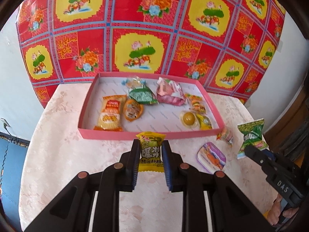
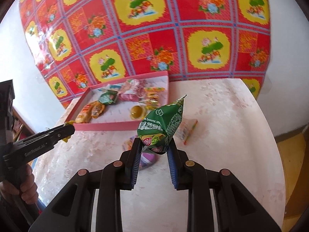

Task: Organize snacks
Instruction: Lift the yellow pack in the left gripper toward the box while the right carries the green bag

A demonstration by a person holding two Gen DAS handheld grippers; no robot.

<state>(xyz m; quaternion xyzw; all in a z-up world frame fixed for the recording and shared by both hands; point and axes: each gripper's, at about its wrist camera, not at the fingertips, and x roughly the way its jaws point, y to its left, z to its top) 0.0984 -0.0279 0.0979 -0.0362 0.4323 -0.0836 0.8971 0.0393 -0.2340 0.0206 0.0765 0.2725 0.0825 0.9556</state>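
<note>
My left gripper (image 1: 151, 150) has its jaws clamped on a yellow soft-candy packet (image 1: 150, 150), held upright just short of the pink tray's near wall. My right gripper (image 2: 154, 148) has its jaws clamped on the lower end of a green snack packet (image 2: 161, 127), which tilts up and to the right, lifted off the bench (image 2: 222, 135). From the left wrist view I see that green packet at the right edge, pinched at the right gripper's tip.

Under the green packet, on the bench, lies a purple-lidded jelly cup (image 1: 211, 157), partly hidden in the right view. Just beyond it lies a small clear-wrapped candy (image 1: 225, 136), near the tray's right front corner but outside it.

Next comes the pink tray (image 1: 123, 135), a shallow box with a white floor. Inside, left front, an orange cracker packet (image 1: 110, 114) lies touching an orange jelly cup (image 1: 133, 109). Right front, a yellow-green jelly cup (image 1: 188, 118) lies beside a yellow wrapped candy (image 1: 205, 121). Further back I see a green packet (image 1: 142, 96), a pink packet (image 1: 170, 94), a hamburger-gummy packet (image 1: 197, 102) and a blue-white packet (image 1: 133, 82) near the far wall.

Behind the bench hangs a red floral cloth (image 1: 146, 29) against a white wall.
</note>
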